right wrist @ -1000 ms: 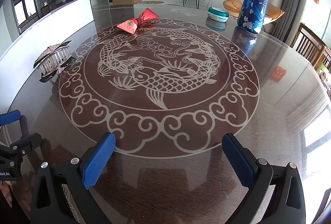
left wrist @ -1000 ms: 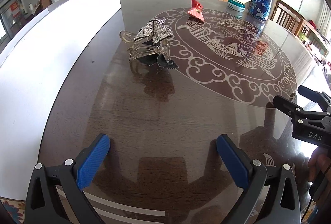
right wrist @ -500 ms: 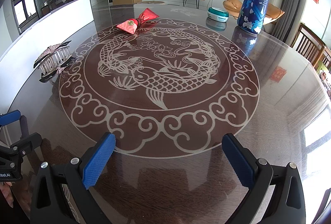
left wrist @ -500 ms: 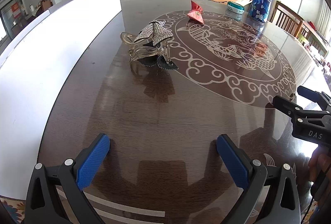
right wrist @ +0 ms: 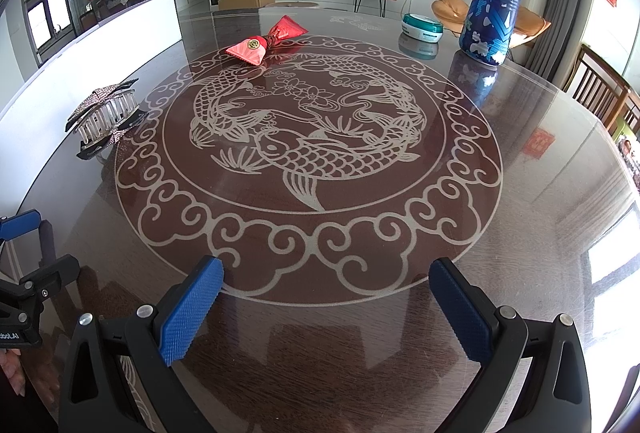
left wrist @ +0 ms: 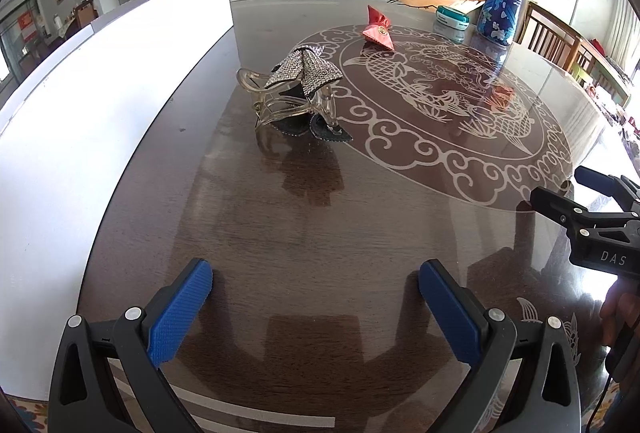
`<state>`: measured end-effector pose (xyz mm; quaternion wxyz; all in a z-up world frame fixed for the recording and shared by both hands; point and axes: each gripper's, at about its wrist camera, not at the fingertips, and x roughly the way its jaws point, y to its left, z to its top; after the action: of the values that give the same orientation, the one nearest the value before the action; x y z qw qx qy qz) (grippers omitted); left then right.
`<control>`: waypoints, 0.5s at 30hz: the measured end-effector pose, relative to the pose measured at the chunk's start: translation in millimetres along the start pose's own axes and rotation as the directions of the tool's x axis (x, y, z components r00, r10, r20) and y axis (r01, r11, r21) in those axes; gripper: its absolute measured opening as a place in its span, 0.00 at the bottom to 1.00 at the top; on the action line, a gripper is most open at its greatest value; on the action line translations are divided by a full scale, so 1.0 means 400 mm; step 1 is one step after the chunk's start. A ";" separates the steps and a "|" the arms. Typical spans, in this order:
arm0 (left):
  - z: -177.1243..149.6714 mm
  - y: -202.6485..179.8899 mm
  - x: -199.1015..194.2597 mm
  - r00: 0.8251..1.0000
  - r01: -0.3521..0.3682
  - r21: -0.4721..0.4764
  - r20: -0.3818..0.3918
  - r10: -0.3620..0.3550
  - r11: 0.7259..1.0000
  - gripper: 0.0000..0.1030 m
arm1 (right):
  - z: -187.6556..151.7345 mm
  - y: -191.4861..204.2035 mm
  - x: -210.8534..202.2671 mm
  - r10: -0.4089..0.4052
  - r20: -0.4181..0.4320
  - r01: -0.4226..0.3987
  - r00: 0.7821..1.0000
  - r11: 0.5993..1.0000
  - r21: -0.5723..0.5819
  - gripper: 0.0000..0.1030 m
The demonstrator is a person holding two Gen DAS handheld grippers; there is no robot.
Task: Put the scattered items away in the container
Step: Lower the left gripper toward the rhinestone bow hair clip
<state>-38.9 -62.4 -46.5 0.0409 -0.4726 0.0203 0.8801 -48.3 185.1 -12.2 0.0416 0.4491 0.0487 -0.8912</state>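
Table (left wrist: 320,233) bears hair clip (left wrist: 294,101); both grippers empty.

Open right tongs (right wrist: 326,305) above table (right wrist: 520,233)

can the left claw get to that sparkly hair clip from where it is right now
Probably yes. The left claw is open and empty, and the hair clip lies straight ahead of it on the table with only bare tabletop between them. The right claw sits off to the side, out of that path.
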 end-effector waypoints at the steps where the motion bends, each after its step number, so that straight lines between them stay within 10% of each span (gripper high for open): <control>1: 0.008 0.004 0.006 1.000 -0.004 -0.006 0.000 0.004 1.000 1.00 | 0.000 -0.001 0.000 0.001 0.000 -0.001 1.000 1.000 0.001 1.00; 15: 0.166 0.023 0.109 0.997 0.012 0.025 -0.077 -0.010 1.000 1.00 | 0.000 0.000 0.000 0.005 -0.001 -0.005 1.000 1.000 0.002 1.00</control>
<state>-118.9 -64.4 -46.0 0.0509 -0.5056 0.0304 0.8607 -48.1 185.1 -12.3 0.0433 0.4497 0.0465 -0.8909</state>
